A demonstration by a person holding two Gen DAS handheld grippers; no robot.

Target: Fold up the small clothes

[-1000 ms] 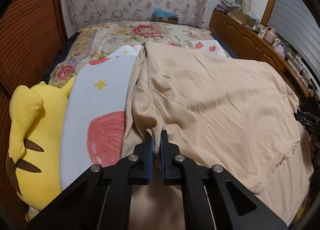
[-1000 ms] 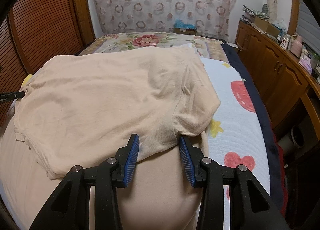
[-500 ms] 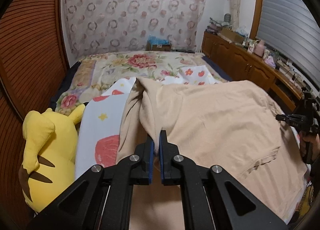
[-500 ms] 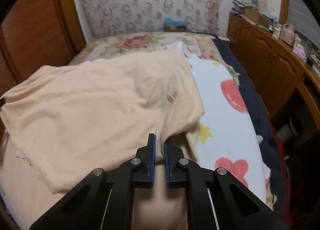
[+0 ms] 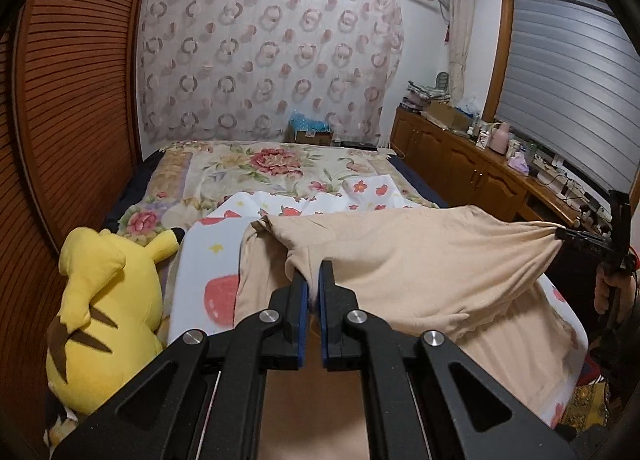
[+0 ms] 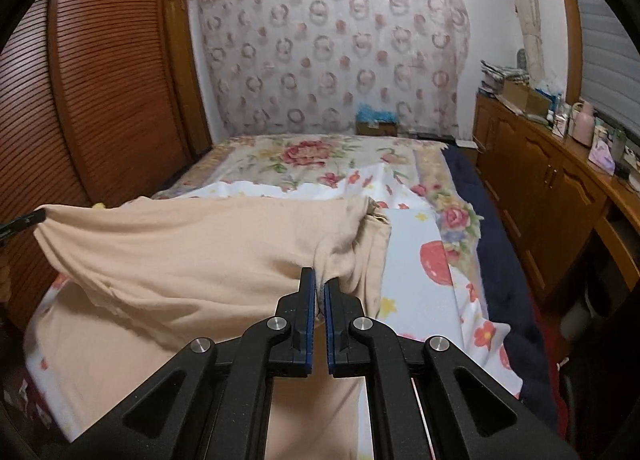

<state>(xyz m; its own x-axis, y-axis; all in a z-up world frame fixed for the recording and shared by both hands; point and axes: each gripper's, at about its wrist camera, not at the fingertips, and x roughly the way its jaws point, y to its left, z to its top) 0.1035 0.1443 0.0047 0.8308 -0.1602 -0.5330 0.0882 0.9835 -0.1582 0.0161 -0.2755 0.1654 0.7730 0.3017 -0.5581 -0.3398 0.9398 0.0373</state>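
Observation:
A beige shirt (image 5: 420, 264) hangs stretched above the bed between my two grippers. My left gripper (image 5: 313, 280) is shut on one edge of it. My right gripper (image 6: 319, 286) is shut on the opposite edge of the shirt (image 6: 192, 244). The right gripper also shows at the right edge of the left wrist view (image 5: 576, 238), pinching the cloth. The left gripper's tip shows at the far left of the right wrist view (image 6: 24, 220). The lower part of the shirt drapes down toward me.
The bed carries a white fruit-print blanket (image 5: 208, 260) and a floral cover (image 5: 256, 172). A yellow plush toy (image 5: 104, 300) lies at the bed's left side. A wooden slatted wardrobe (image 6: 100, 80) stands left, a wooden sideboard (image 6: 552, 180) with clutter right.
The right gripper closed on the shirt's edge. Both grippers then rose, lifting the shirt off the bed and pulling it taut between them.

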